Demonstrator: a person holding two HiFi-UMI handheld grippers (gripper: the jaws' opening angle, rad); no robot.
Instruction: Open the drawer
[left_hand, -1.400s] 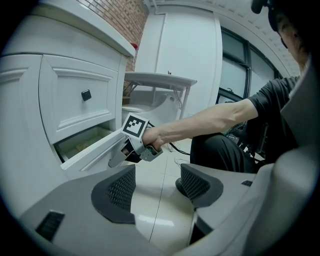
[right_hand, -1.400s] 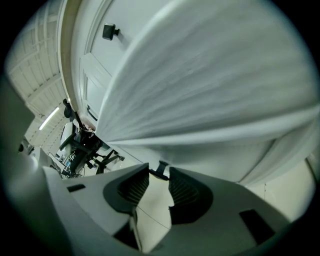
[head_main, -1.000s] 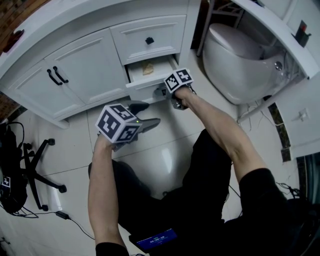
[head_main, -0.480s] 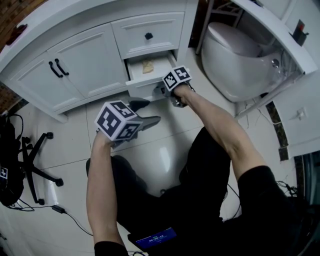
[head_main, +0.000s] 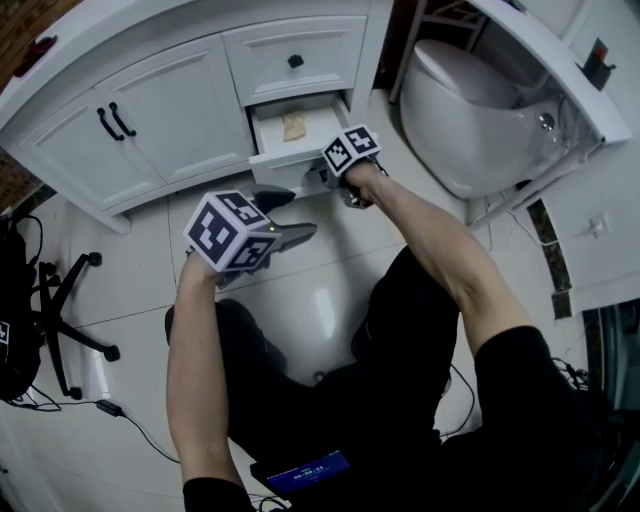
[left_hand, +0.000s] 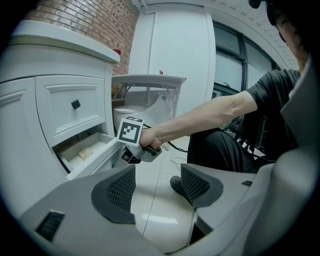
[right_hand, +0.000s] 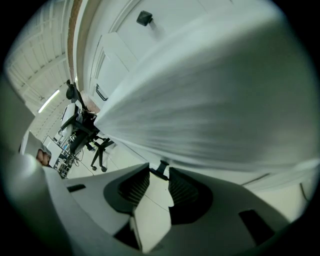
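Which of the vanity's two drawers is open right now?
The lower drawer: it stands pulled out, a tan item showing inside, and the right gripper is shut on its knob. The upper drawer sits flush and shut.

floor (head_main: 320, 300): glossy white tile | brick wall (left_hand: 85, 25) | black chair (head_main: 70, 310), probably swivel

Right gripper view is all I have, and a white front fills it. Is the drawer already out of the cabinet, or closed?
Observer: The lower drawer, whose knob the right claw holds, stands partly pulled out; the head view looks into its open top.
Operator: Is something inside it?
Observer: Yes, one small tan item lies on its bottom.
Operator: And the other claw?
Observer: The left claw is open and empty, over the floor tiles, apart from the cabinet.
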